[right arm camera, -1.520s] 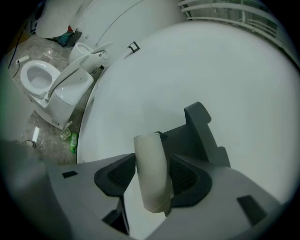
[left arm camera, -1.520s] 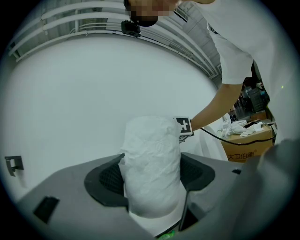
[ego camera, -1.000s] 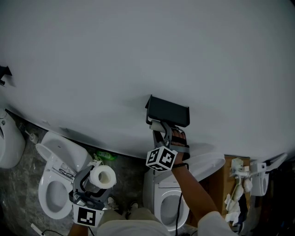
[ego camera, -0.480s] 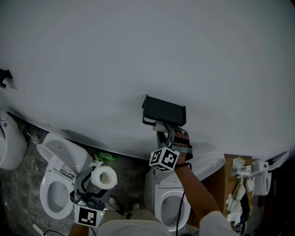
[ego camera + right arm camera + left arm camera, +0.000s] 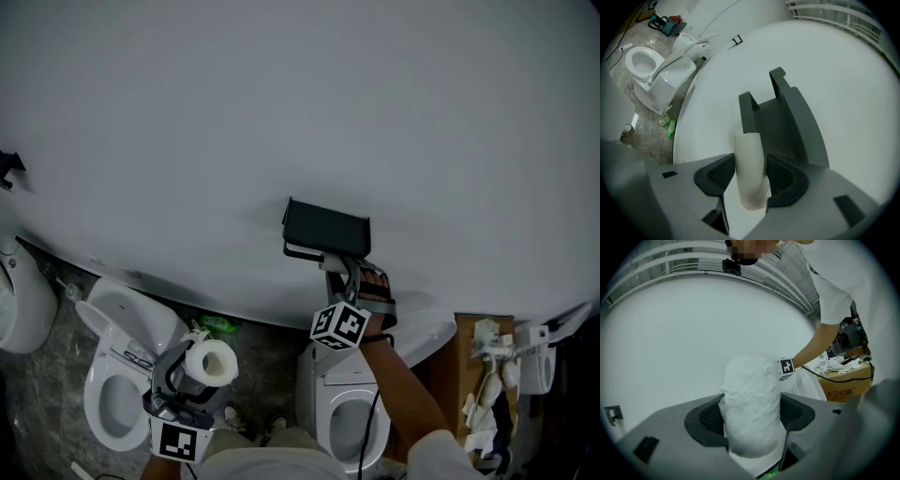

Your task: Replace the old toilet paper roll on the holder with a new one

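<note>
Well, we have both grippers loaded. Our right gripper (image 5: 751, 176) is clamped on the bare tube (image 5: 749, 164) (the old core, with no paper left on it that we can see). In the right gripper view the tube's long axis runs toward 12 o'clock, and its far end sits just beside the left arm of the holder (image 5: 785, 117); we cannot tell whether they touch. Our left gripper (image 5: 751, 420) is clenched on the roll (image 5: 751, 399), which stands upright between its jaws.

In the head view the roll waits at about 7 o'clock from the holder, well apart from it, while the right gripper is right below the holder and much nearer. We judge that the tube must move out of the way before the roll can travel up toward 1 o'clock, its axis turned to lie across the two arms.
</note>
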